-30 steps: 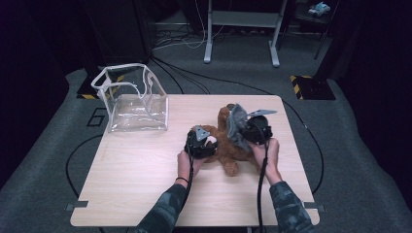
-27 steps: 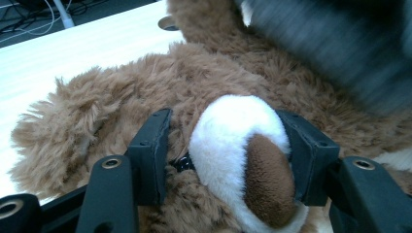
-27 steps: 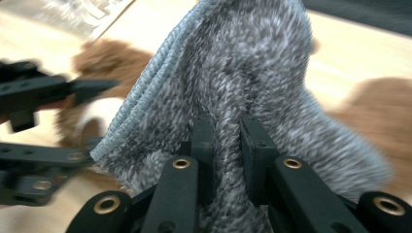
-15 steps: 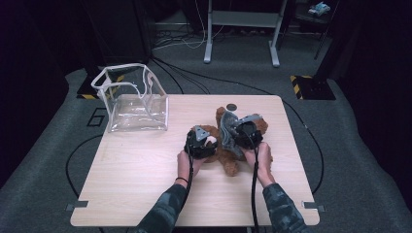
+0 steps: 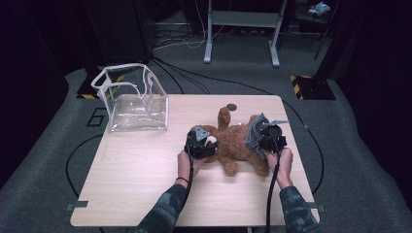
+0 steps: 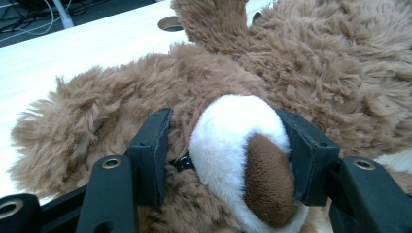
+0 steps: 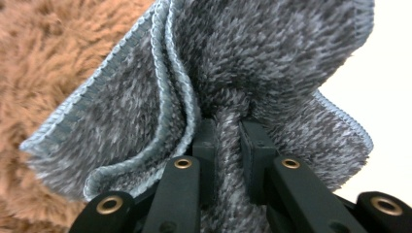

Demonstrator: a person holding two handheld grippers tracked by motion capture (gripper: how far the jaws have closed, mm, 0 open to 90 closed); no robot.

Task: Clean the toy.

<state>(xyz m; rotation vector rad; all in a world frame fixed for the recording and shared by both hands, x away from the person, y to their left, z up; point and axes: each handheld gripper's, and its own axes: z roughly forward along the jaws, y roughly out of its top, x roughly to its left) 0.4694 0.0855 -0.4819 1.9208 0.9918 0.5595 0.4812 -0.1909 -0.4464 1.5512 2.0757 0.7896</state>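
shaggy brown plush bear [image 5: 235, 145], white muzzle, grey fuzzy cloth [image 7: 233, 73].

A brown plush teddy bear [image 5: 236, 145] lies sprawled on the pale wooden table, right of its middle, one limb sticking up toward the far edge and another stretched toward the near edge. Its fur is long and shaggy; the muzzle [image 6: 238, 145] is white with a dark brown nose patch and sits pinched between two black pads at the bear's left end. A grey knitted cloth [image 5: 253, 132] with a light blue stitched hem rests bunched against the bear's right side, touching the fur, its folds fanning out from a tightly pinched gather [image 7: 228, 116]
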